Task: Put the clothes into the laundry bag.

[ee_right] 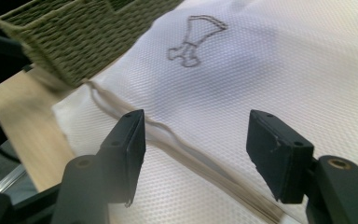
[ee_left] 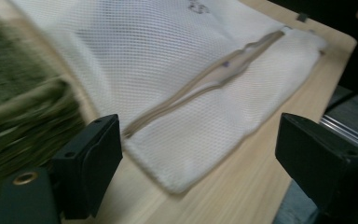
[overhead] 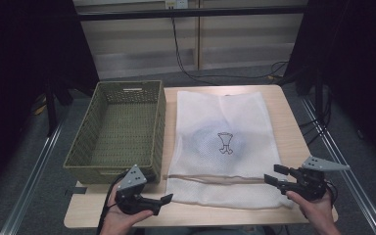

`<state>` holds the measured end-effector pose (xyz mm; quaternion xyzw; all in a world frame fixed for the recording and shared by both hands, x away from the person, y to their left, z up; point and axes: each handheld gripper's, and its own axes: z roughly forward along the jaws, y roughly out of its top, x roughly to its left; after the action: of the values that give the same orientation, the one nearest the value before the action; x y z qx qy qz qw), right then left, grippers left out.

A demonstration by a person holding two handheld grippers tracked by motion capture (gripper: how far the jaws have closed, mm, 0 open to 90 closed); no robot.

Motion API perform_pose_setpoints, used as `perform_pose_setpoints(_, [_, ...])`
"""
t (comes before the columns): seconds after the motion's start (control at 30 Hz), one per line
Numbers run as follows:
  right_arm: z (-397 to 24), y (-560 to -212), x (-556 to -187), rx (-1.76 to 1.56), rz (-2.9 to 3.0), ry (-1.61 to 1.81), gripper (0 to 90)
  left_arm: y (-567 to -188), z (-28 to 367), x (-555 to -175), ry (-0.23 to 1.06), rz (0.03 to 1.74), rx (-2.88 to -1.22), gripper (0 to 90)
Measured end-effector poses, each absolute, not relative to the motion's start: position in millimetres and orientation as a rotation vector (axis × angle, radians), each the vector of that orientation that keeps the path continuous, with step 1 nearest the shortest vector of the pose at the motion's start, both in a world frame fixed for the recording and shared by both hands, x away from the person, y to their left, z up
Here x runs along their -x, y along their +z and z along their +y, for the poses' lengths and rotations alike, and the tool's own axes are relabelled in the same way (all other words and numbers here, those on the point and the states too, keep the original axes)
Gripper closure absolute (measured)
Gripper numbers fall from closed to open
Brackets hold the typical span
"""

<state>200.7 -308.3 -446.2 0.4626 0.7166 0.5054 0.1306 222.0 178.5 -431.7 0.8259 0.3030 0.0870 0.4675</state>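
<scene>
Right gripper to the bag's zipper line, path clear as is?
Probably yes. The right gripper hangs open at the mesh bag, its zipper seam lying between its jaws with nothing between.

A white mesh laundry bag [overhead: 223,147] lay flat on the table, right of a green woven basket [overhead: 118,129] and just beside it. A small dark outline emblem [overhead: 225,143] marked its centre. A beige zipper [ee_left: 214,77] ran across near its front edge, slightly parted. The basket was empty.
</scene>
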Motion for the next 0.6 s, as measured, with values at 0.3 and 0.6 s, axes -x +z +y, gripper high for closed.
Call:
perform_pose_setpoints(0.3, [-327,-453,-189,-1.386,2.023,1.391,38.1,-440,206,-213,0.278,0.831,-2.03,11.7])
perform_pose_setpoints(0.6, [-343,-458,-178,-1.431,1.956,1.368,40.2,-441,229,-207,0.288,0.868,-1.999,15.9])
